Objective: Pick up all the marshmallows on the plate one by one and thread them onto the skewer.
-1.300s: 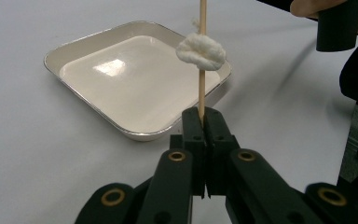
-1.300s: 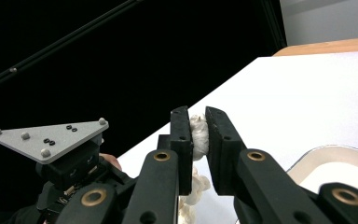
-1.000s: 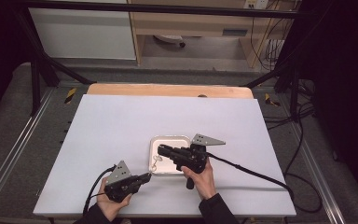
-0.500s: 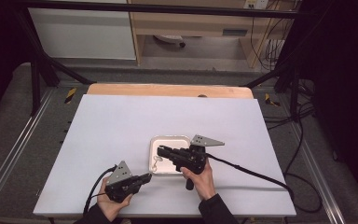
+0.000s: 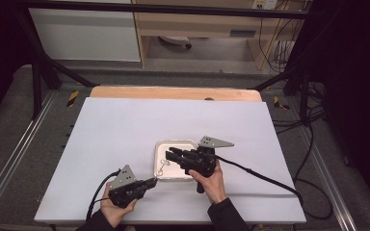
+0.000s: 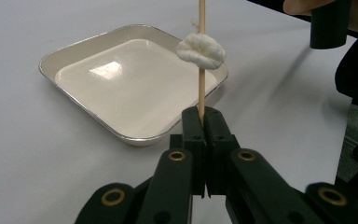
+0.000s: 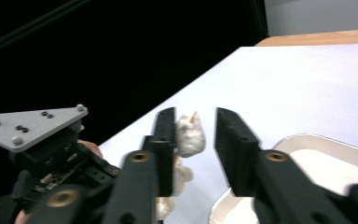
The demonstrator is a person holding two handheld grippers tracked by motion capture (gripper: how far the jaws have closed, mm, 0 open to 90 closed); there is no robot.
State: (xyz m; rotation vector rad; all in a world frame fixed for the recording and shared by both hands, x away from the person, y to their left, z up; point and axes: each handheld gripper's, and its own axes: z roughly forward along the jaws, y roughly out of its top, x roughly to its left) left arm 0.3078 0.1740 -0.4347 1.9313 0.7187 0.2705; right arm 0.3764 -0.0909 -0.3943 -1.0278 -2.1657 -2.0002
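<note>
The left gripper (image 6: pixel 204 122) has its jaws pressed together on the lower end of a thin wooden skewer (image 6: pixel 201 70), which stands upright from the tips. A white lump (image 6: pixel 201 50) — soft, like a marshmallow — is threaded on the skewer well above the jaws, and behind it a shallow metal tray (image 6: pixel 74 49) lies on the white table (image 5: pixel 125 125). The right gripper (image 7: pixel 195 128) has just been opening: its jaws stand apart with a lump (image 7: pixel 189 134) between them, close against the one on the left of that view and clear of the other; whether it touches that pad cannot be told. More white pieces hang below it, half hidden behind that jaw. The skewer's top is cut off in the left gripper view. From above the right gripper (image 5: pixel 173 155) reaches over the tray (image 5: pixel 160 144) — the skewer and lumps are too small to make out there.
</note>
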